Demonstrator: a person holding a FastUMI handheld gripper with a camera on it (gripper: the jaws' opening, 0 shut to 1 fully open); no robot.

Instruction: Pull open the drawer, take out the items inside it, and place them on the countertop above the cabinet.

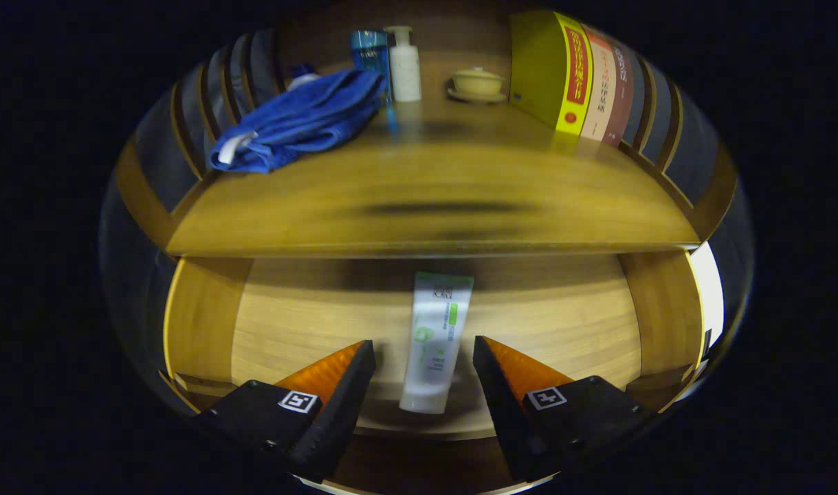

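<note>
Lying lengthwise in the open drawer, a white-and-green tube sits between spread tongs.

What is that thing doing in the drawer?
A person is holding a grabbing tool over an open drawer. Its two fingers are spread apart, one on each side of a white and green tube lying on the drawer's floor, not squeezing it yet. The countertop above holds a blue towel, two bottles, a small lidded bowl and books.
</note>
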